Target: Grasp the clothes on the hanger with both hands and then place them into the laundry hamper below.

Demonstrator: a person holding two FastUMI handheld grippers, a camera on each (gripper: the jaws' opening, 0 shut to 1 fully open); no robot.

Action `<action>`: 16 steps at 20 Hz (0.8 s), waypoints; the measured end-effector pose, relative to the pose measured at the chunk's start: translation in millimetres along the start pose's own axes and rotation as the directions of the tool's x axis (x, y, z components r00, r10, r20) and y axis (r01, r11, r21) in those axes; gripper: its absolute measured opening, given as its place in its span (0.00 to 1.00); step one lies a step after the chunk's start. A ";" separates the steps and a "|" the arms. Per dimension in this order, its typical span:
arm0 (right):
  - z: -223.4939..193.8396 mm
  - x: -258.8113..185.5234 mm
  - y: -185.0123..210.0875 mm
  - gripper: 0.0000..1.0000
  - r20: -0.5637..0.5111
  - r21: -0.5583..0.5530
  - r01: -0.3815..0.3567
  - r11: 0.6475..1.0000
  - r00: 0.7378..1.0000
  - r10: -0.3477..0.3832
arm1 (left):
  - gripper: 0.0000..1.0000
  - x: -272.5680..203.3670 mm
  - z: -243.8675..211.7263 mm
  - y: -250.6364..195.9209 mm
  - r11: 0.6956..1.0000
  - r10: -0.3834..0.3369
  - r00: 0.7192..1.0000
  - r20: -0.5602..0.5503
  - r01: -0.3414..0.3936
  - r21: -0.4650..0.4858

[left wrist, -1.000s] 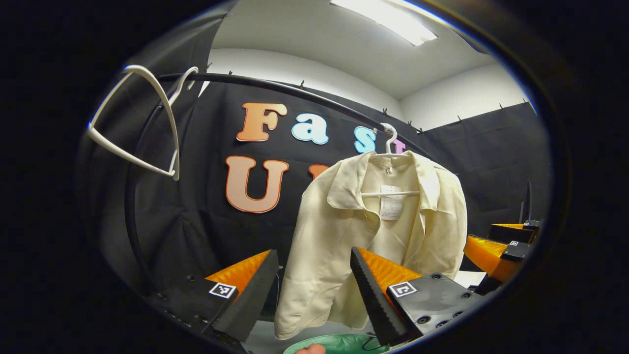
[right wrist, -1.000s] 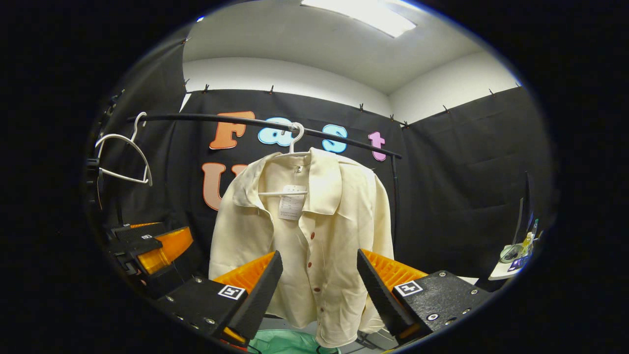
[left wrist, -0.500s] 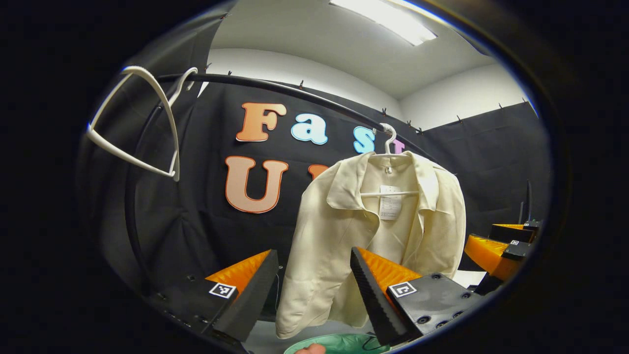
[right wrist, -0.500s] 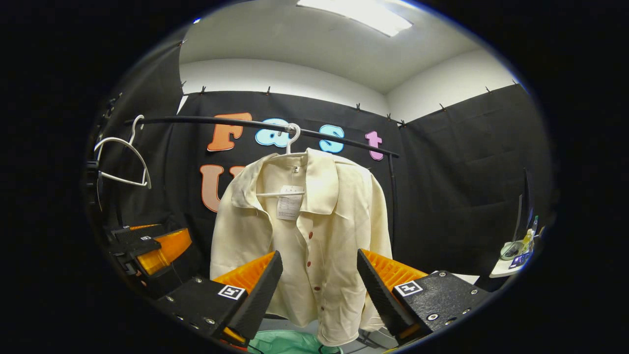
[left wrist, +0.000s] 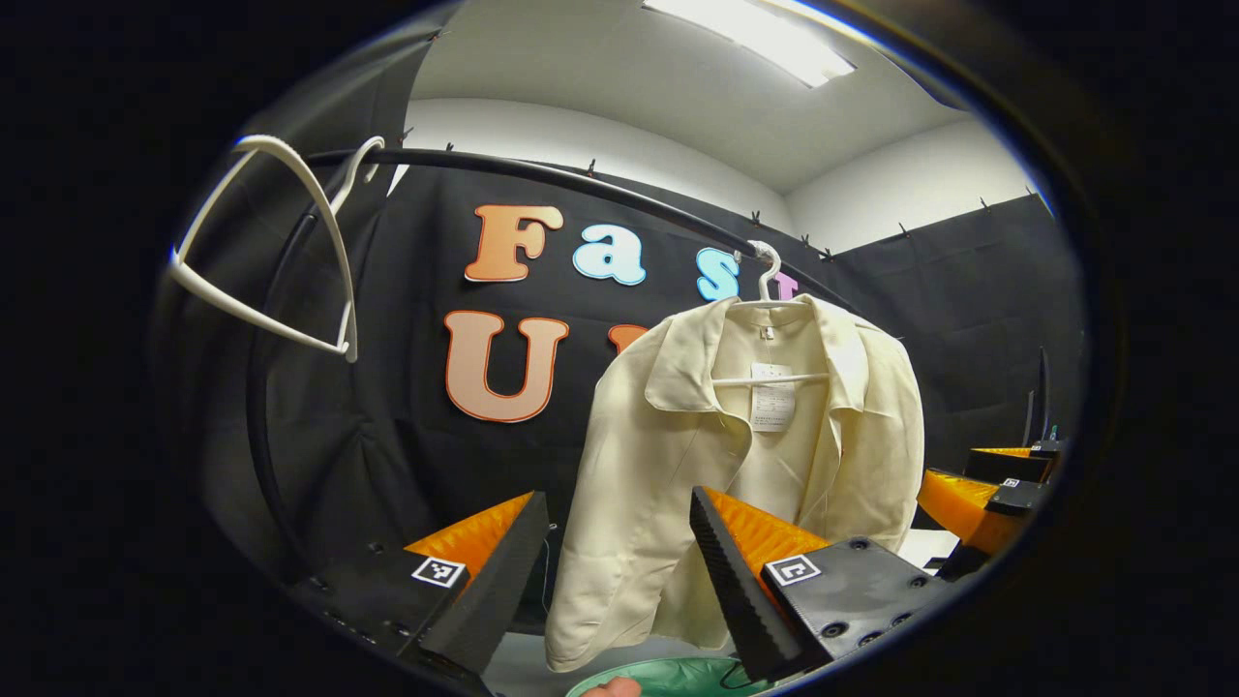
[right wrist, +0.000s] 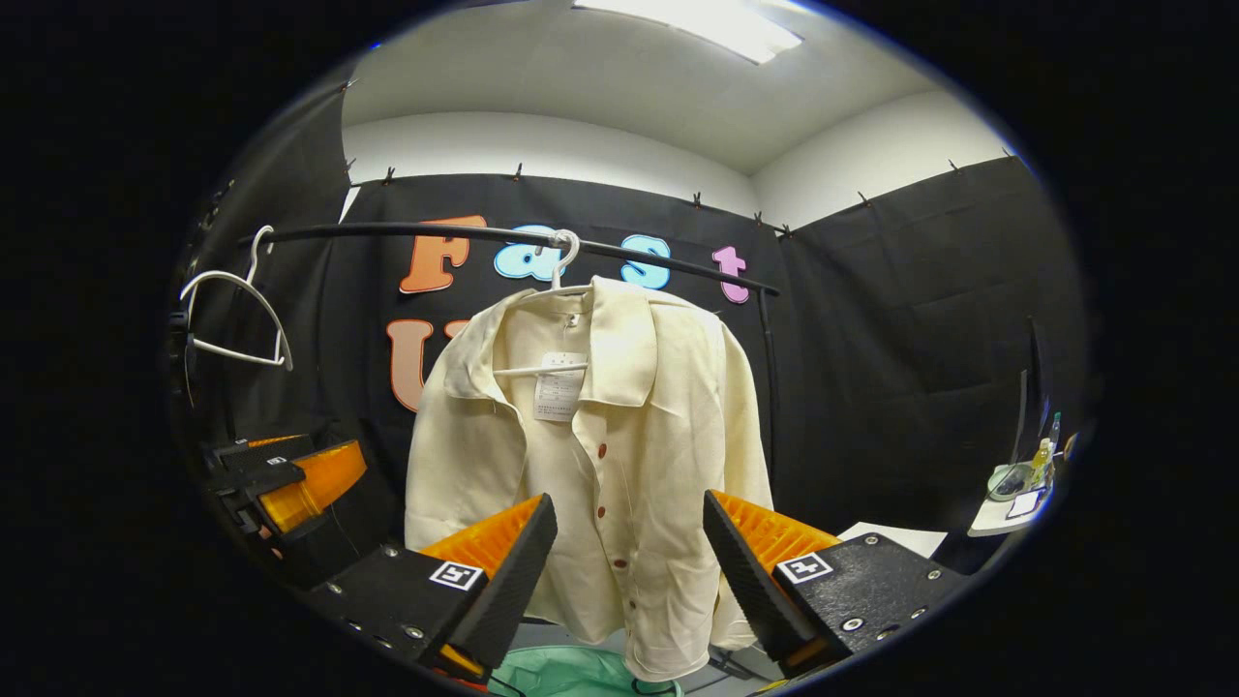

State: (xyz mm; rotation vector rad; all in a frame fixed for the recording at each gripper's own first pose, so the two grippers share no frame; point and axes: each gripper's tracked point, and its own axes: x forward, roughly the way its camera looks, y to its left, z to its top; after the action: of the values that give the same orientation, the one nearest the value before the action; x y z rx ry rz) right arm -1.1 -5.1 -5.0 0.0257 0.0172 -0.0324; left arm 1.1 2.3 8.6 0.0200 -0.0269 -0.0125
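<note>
A cream button-up shirt (left wrist: 678,455) (right wrist: 619,436) hangs on a white hanger (left wrist: 770,290) (right wrist: 559,261) from a black rail (left wrist: 542,179) (right wrist: 407,232). My left gripper (left wrist: 619,513) is open, short of the shirt's left side, with nothing between its fingers. My right gripper (right wrist: 629,518) is open too, in front of the shirt's buttoned front and short of it. The green laundry hamper (left wrist: 668,678) (right wrist: 571,673) peeks out below the shirt's hem. The right gripper (left wrist: 978,489) shows at the right of the left gripper view, the left gripper (right wrist: 290,479) at the left of the right gripper view.
An empty white hanger (left wrist: 271,252) (right wrist: 232,319) hangs at the rail's left end. A black upright post (right wrist: 771,387) holds the rail at the right. A small table with bottles (right wrist: 1026,479) stands far right. A fingertip (left wrist: 610,687) shows at the bottom edge.
The right gripper has come a little closer to the shirt, which now looks larger and higher in its view. The left gripper has barely shifted. Both stay open.
</note>
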 end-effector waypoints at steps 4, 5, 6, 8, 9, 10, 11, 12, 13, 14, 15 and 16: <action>-0.2 4.6 4.3 0.94 0.005 -0.008 -0.016 1.000 1.000 0.016 | 0.94 5.2 1.8 -3.7 1.000 -0.004 1.000 0.011 0.004 0.006; 0.0 8.7 6.5 0.95 0.003 -0.007 -0.022 1.000 1.000 0.022 | 1.00 6.9 1.2 -5.9 1.000 -0.008 1.000 0.009 0.008 0.004; -1.1 14.4 7.1 0.94 0.000 -0.008 -0.026 1.000 1.000 0.026 | 1.00 8.8 0.6 -7.1 1.000 -0.010 1.000 0.008 0.010 0.000; -7.7 29.8 10.1 0.95 -0.017 -0.007 -0.035 0.999 0.999 0.035 | 0.97 9.3 -1.5 -7.5 1.000 -0.008 1.000 0.006 0.008 -0.010; -10.8 39.7 13.5 0.95 -0.025 0.001 -0.043 0.999 0.999 0.043 | 0.97 8.7 -2.3 -6.7 1.000 -0.005 1.000 0.004 0.005 -0.014; -14.3 50.7 17.9 0.95 -0.031 0.012 -0.048 0.999 0.998 0.048 | 0.97 8.2 -2.6 -5.5 1.000 -0.003 1.000 0.003 0.003 -0.017; -20.1 62.2 21.5 0.95 -0.039 0.017 -0.048 0.999 0.998 0.049 | 0.97 7.5 -3.4 -2.7 1.000 0.002 1.000 0.001 -0.002 -0.015; -30.0 78.3 22.1 0.94 -0.048 0.014 -0.044 0.999 0.998 0.045 | 0.97 5.4 -4.9 0.1 1.000 0.008 1.000 -0.003 -0.008 -0.009; -38.6 92.9 22.3 0.94 -0.058 0.005 -0.035 0.999 0.998 0.035 | 0.97 4.5 -6.5 3.5 1.000 0.015 1.000 -0.009 -0.015 -0.003; -44.9 109.5 26.5 0.95 -0.060 -0.005 -0.027 1.000 0.998 0.027 | 0.97 3.5 -9.6 6.8 1.000 0.019 1.000 -0.017 -0.019 -0.002; -50.5 124.5 29.6 0.94 -0.059 -0.015 -0.017 1.000 0.998 0.016 | 0.97 2.3 -10.8 8.9 1.000 0.025 0.999 -0.021 -0.025 -0.006; -53.3 136.9 29.2 0.94 -0.058 -0.020 -0.006 1.000 0.998 0.004 | 0.97 1.2 -12.6 10.8 0.999 0.031 0.999 -0.025 -0.031 -0.013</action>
State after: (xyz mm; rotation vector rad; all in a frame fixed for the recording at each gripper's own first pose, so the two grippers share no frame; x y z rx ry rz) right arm 135.8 21.0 -59.9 0.0063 0.0758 -0.0264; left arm 2.7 13.3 -3.8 0.0065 -0.0021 0.0185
